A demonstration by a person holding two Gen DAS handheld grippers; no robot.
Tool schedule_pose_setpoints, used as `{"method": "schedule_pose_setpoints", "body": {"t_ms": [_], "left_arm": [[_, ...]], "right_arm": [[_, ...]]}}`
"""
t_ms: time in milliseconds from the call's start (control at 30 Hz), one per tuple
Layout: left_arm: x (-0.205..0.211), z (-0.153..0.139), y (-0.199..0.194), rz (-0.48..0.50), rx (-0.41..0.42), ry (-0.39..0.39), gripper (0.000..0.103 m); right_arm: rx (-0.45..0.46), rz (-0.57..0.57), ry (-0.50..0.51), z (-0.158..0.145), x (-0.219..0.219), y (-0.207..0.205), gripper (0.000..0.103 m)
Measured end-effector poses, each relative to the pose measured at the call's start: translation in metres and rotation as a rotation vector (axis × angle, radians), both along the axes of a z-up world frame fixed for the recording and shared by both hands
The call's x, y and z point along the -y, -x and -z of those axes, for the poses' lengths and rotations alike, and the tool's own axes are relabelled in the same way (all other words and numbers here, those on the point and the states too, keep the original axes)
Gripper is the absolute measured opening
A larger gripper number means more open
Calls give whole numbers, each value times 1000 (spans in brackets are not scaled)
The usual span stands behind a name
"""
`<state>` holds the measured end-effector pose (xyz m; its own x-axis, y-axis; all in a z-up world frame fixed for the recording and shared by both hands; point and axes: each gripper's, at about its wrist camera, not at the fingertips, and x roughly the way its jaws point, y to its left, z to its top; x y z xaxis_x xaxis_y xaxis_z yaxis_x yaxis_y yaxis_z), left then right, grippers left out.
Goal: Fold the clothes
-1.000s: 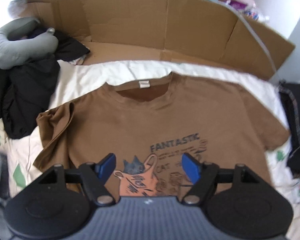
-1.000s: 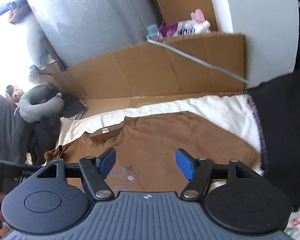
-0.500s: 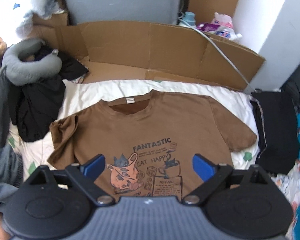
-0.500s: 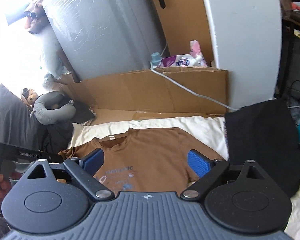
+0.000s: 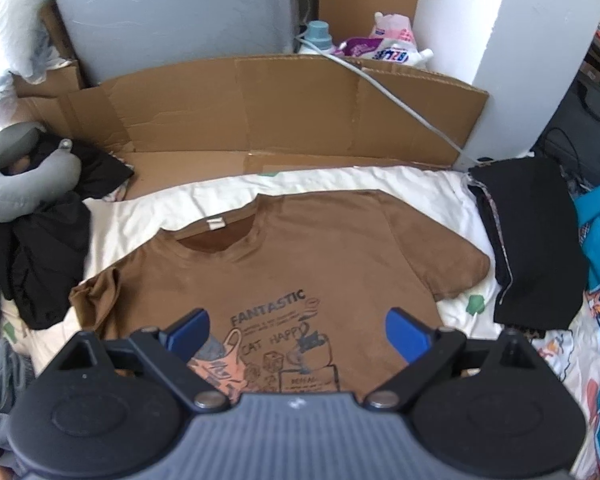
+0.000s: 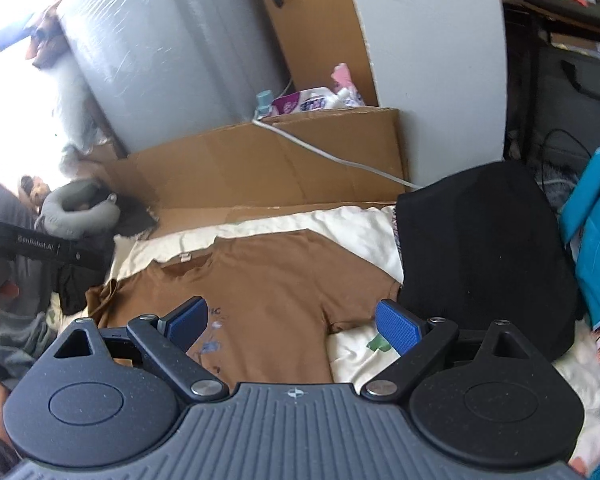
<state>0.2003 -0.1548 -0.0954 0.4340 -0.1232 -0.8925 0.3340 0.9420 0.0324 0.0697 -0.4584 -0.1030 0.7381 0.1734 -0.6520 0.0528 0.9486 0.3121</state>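
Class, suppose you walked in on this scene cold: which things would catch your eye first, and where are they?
A brown T-shirt with a cat print lies face up, spread across the white sheet. Both open grippers, left and right, hover over its lower half. A black garment lies to its right, and a grey neck pillow far left.

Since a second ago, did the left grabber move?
Yes. The left gripper has pulled back and up from the brown T-shirt: the fixed cardboard wall now sits lower in its view, and more of the room shows above it.
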Motion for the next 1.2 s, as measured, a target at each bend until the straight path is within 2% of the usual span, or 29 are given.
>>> {"method": "schedule_pose_setpoints", "body": {"t_ms": [133, 233, 400, 567, 767, 867, 967, 1033, 1100, 1167, 1200], "left_arm": [[10, 15, -8, 48, -2, -38, 96], [18, 29, -21, 94, 29, -56, 96], [32, 64, -46, 165, 74, -28, 96], [52, 109, -73, 195, 65, -35, 93], [70, 155, -77, 236, 67, 23, 89], [78, 179, -75, 275, 47, 57, 83], [85, 203, -73, 313, 24, 74, 72], [90, 217, -71, 333, 12, 80, 59], [94, 229, -69, 349, -3, 83, 54], [100, 240, -67, 362, -11, 52, 53], [102, 245, -66, 369, -14, 24, 49]], "right_arm": [[17, 45, -9, 34, 4, -4, 94], [32, 66, -30, 62, 0, -4, 94], [31, 66, -56, 112, -8, -9, 90], [17, 84, -93, 156, -9, -21, 87], [29, 111, -159, 198, -4, -41, 87], [19, 153, -205, 219, 4, -55, 87], [10, 195, -228, 234, 14, -71, 87], [8, 221, -237, 239, 20, -81, 87], [6, 255, -255, 243, 26, -91, 87], [-4, 296, -279, 247, 30, -100, 87], [-9, 310, -299, 250, 32, -103, 87]]}}
